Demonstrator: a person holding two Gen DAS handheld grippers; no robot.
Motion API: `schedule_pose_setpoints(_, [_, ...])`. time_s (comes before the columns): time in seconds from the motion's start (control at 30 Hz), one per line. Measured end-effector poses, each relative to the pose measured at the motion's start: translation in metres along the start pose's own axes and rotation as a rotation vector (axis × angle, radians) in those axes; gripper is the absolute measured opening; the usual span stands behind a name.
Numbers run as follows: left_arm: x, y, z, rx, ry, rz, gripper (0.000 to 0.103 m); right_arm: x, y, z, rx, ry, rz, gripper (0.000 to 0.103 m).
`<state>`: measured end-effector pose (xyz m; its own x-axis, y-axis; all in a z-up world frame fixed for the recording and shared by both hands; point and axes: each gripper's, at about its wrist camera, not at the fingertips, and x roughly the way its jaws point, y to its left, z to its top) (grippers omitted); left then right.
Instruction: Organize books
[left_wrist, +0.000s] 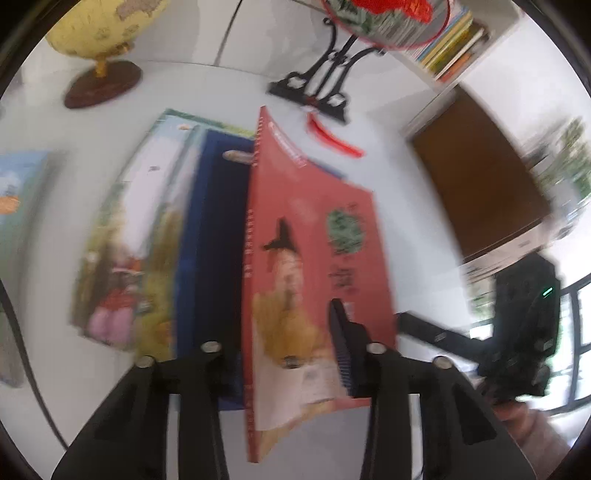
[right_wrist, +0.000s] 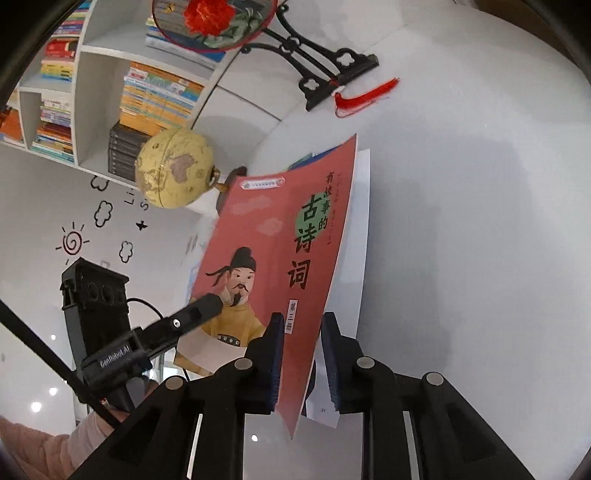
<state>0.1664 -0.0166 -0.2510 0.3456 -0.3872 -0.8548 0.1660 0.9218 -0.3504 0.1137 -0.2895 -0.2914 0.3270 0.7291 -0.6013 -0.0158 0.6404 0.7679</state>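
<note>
Both grippers pinch the same red book: the left gripper (left_wrist: 288, 354) has its jaws pressed onto the lower edge of the red book (left_wrist: 314, 266), and the right gripper (right_wrist: 301, 354) clamps the cover near its spine, one pad on the front, the other behind the pages. That book stands on edge, lifted off the white table (right_wrist: 480, 221), its cover showing a bearded figure in a yellow robe. Behind it in the right wrist view stands a white bookshelf (right_wrist: 85, 48) filled with stacked books. On the table under the red book, a blue book (left_wrist: 214, 229) lies on top of an illustrated picture book (left_wrist: 129, 251) (the left wrist view is blurred, so details stay vague). A yellow globe (right_wrist: 173, 170) on a dark wooden base stands near the table's far edge. Beside it stands a round embroidered fan (right_wrist: 214, 22) on a black stand, a red tassel (right_wrist: 365, 96) trailing onto the table.
</note>
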Motion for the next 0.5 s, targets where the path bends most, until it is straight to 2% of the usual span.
schedule_pose_setpoints(0.03, [0.002, -0.001, -0.002, 0.015, 0.015, 0.054, 0.022, 0.003, -0.003, 0.000, 0.017, 0.008, -0.016, 0.022])
schedule_pose_setpoints(0.07, [0.004, 0.001, -0.004, 0.015, 0.032, 0.070, 0.022, 0.006, -0.009, -0.001, 0.048, 0.013, -0.023, 0.022])
schedule_pose_setpoints(0.17, [0.002, 0.007, -0.006, -0.021, 0.053, 0.073, 0.022, 0.012, -0.021, -0.002, 0.130, 0.038, 0.006, 0.024])
schedule_pose_setpoints(0.23, [0.000, 0.004, -0.007, -0.005, 0.059, 0.089, 0.022, 0.018, -0.023, -0.003, 0.150, 0.063, -0.001, 0.025])
schedule_pose_setpoints(0.33, [-0.003, 0.005, -0.011, -0.003, 0.066, 0.092, 0.022, 0.035, -0.022, -0.006, 0.157, 0.144, 0.004, 0.030])
schedule_pose_setpoints(0.4, [-0.004, 0.012, -0.011, -0.039, 0.080, 0.070, 0.022, 0.039, -0.023, -0.011, 0.184, 0.157, 0.050, 0.036])
schedule_pose_setpoints(0.5, [-0.005, 0.015, -0.015, -0.052, 0.093, 0.069, 0.022, 0.040, -0.024, -0.014, 0.198, 0.144, 0.068, 0.036])
